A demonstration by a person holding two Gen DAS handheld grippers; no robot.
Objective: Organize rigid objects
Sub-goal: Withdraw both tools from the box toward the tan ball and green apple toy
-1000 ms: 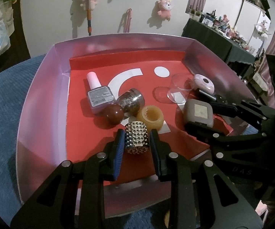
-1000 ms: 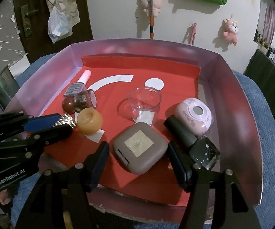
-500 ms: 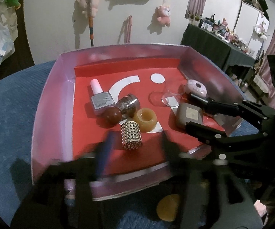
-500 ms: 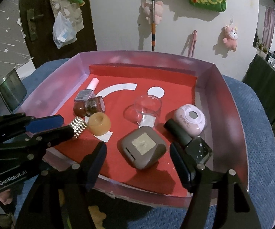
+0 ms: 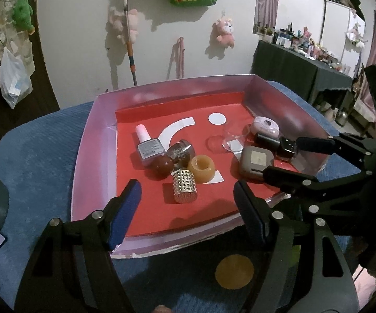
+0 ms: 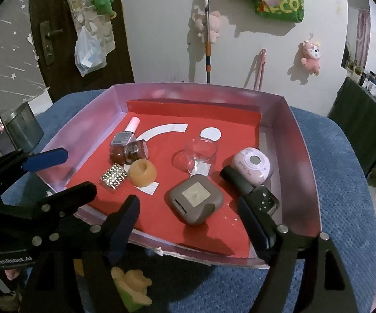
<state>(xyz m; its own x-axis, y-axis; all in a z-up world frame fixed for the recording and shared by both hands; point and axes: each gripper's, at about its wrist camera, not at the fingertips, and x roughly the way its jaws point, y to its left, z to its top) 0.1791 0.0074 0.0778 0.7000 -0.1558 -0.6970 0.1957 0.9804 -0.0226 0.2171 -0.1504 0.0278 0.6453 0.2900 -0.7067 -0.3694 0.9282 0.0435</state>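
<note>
Left hand-held gripper [image 5: 185,203] agape | right hand-held gripper [image 6: 190,216] opening, empty | studded cylinder [image 5: 184,186] lying

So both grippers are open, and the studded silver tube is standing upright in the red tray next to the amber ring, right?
Not quite. The studded silver tube lies on its side, not upright, as the left wrist view shows. The rest holds: it is in the red tray beside the amber ring, and the left gripper and right gripper are both open.
</note>
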